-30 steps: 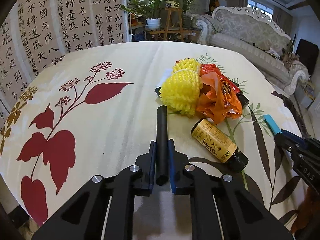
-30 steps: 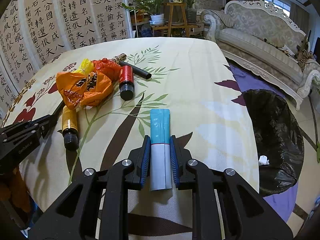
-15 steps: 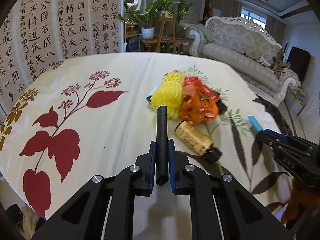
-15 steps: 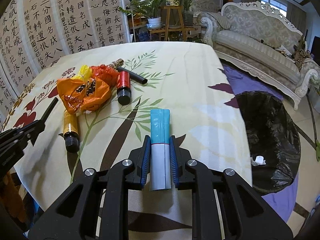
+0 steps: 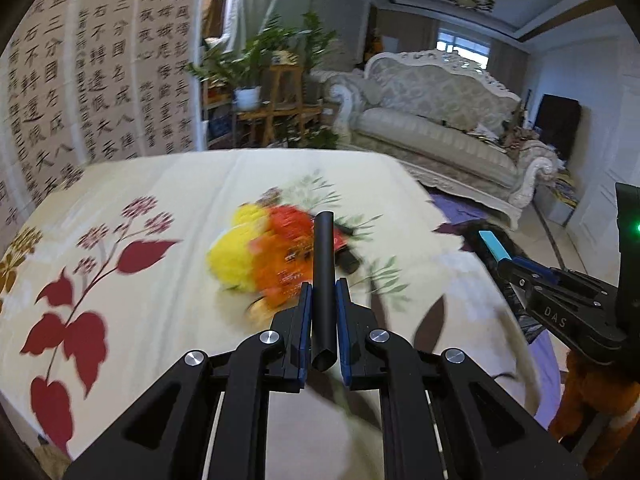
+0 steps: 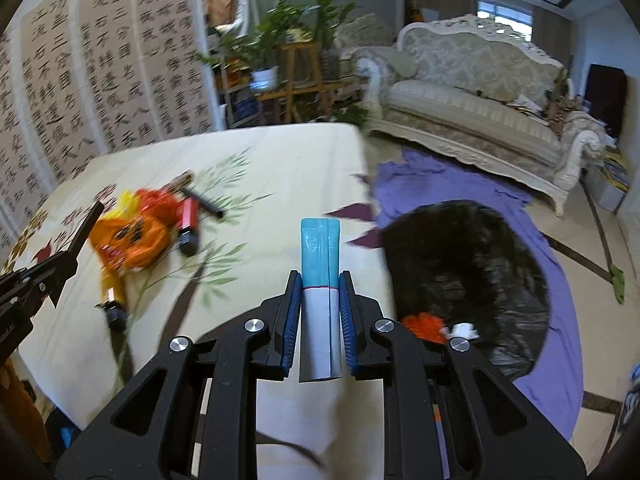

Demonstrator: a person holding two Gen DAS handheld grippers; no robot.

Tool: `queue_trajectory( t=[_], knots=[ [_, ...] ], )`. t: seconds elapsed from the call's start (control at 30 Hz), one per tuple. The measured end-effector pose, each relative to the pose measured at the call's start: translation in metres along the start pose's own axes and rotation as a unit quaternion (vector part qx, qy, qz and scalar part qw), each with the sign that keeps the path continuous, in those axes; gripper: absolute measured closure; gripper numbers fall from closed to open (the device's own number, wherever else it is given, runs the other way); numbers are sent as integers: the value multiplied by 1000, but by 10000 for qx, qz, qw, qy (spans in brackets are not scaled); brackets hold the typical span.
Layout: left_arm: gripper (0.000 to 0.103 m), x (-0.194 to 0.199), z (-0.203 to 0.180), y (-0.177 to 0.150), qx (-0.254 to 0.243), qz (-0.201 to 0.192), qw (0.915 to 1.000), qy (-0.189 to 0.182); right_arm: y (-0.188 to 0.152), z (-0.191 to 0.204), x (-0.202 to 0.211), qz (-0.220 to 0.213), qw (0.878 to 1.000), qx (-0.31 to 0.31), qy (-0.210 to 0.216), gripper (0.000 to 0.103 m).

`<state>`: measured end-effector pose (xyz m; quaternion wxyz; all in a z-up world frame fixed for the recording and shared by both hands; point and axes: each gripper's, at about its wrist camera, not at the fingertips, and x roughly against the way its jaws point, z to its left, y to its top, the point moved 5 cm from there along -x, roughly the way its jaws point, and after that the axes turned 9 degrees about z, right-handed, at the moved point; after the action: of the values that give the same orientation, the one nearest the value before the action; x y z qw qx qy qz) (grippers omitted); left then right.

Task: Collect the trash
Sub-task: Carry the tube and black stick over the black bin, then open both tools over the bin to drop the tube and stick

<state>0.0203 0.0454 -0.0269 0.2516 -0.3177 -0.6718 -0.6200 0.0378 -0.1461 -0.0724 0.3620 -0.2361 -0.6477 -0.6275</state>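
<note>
My left gripper (image 5: pixel 322 300) is shut on a black tube (image 5: pixel 323 264) and holds it above the table. My right gripper (image 6: pixel 320 292) is shut on a teal and white sachet (image 6: pixel 320 272), lifted near the table's right edge; it also shows in the left wrist view (image 5: pixel 494 246). On the floral tablecloth (image 6: pixel 280 168) lie a yellow foam net (image 5: pixel 236 252), an orange wrapper (image 6: pixel 128 236), a red bottle (image 6: pixel 188 220), a yellow bottle (image 6: pixel 110 292) and another black tube (image 6: pixel 202 202). A black trash bag (image 6: pixel 472 264) stands open on the floor to the right.
The trash bag holds an orange scrap (image 6: pixel 424 326) and a white scrap (image 6: pixel 464 328) and sits on a purple cloth (image 6: pixel 560 320). A pale sofa (image 5: pixel 436 120), plants on a wooden stand (image 5: pixel 280 92) and a calligraphy screen (image 5: pixel 80 80) stand beyond the table.
Both grippers have risen and swung right with their loads. The trash pile sits lower and farther left in both views, and the trash bag is nearer in the right wrist view.
</note>
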Motion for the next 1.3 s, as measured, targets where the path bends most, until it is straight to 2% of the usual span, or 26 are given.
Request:
queue_trajectory(
  t=[0.37,0.57,0.83,1.3],
  knots=[
    [90,-40,-91,38,-608,-64,9964,-585,9,-78,6,-255,9961,-559,-632,84],
    [90,-65,-130,47,-923,24,9933,-700,11,-110,-2,-286,9935,-763,-793,84],
    [90,-90,-165,55,-1195,81,9900,-752,16,-142,-18,-256,9913,-994,-830,84],
    [90,-133,-196,64,-1447,293,9872,-602,22,-165,-39,-200,9899,-1170,-778,84]
  ],
)
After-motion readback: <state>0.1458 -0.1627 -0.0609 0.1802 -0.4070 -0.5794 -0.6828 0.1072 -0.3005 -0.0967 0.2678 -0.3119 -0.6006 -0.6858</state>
